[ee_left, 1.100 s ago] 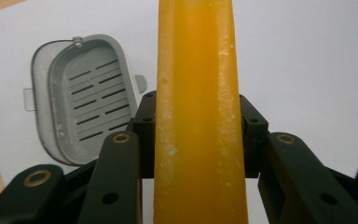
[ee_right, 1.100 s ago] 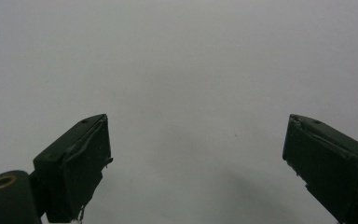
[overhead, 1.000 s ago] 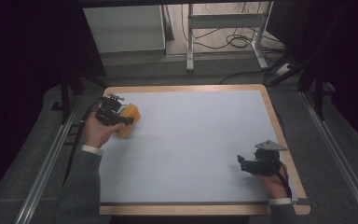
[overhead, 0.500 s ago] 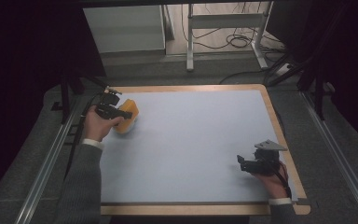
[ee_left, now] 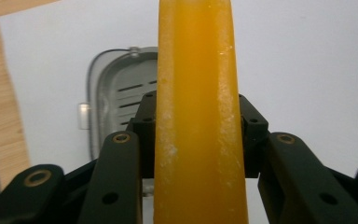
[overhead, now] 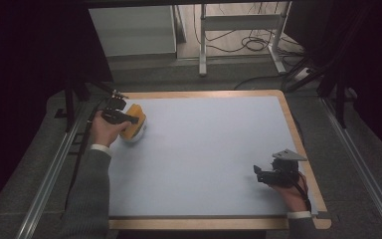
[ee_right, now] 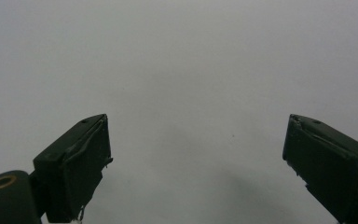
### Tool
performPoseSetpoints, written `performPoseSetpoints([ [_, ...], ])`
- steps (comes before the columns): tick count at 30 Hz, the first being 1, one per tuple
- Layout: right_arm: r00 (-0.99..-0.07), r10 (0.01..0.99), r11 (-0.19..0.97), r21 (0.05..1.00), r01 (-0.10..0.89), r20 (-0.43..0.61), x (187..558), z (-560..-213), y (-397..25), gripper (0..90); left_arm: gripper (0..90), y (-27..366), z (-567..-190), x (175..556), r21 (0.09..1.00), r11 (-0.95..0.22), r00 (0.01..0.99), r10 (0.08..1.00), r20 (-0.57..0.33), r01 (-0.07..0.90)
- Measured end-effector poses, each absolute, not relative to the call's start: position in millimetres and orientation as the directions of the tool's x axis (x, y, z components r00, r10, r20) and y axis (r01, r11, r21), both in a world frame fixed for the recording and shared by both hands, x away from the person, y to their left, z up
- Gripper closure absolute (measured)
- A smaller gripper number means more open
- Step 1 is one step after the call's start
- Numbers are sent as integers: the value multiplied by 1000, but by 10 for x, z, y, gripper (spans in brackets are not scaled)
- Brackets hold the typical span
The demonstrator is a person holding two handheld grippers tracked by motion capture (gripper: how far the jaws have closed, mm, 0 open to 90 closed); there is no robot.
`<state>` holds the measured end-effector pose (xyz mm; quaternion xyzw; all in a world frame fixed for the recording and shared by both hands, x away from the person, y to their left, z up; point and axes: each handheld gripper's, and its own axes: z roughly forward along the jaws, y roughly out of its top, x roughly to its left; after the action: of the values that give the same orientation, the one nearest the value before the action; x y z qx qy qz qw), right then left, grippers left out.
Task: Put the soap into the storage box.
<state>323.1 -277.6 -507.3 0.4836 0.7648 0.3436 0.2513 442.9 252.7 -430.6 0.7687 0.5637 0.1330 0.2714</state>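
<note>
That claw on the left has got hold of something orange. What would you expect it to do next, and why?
Probably lift a little. The left claw is shut on the orange piece, directly above a small grey slotted tray on the mat. The right claw rests open and idle, so the left one seems to be doing the work.

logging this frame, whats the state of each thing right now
left gripper: jaws shut on the flat orange piece
flat orange piece: held on edge above the tray
grey slotted metal tray: lying flat on the table
right gripper: jaws open, nothing between them
pale blue table mat: flat
</note>
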Motion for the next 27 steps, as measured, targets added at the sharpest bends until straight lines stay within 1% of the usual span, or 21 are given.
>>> performPoseSetpoints([
  [14, -403, 914, 293, 769, 569, -50, 3234, -5075, -2795, 76, 609, 2597, -4460, 4606, 539, -153, 268, 953, -142, 828],
  [20, -400, 915, 291, 769, 570, -50, 3233, -5076, -2799, 76, 609, 2605, -4508, 4634, 547, -137, 242, 962, -125, 826],
  [27, -401, 915, 293, 767, 570, -52, 3237, -5081, -2800, 76, 609, 2637, -4595, 4664, 546, -114, 225, 964, -141, 830],
])
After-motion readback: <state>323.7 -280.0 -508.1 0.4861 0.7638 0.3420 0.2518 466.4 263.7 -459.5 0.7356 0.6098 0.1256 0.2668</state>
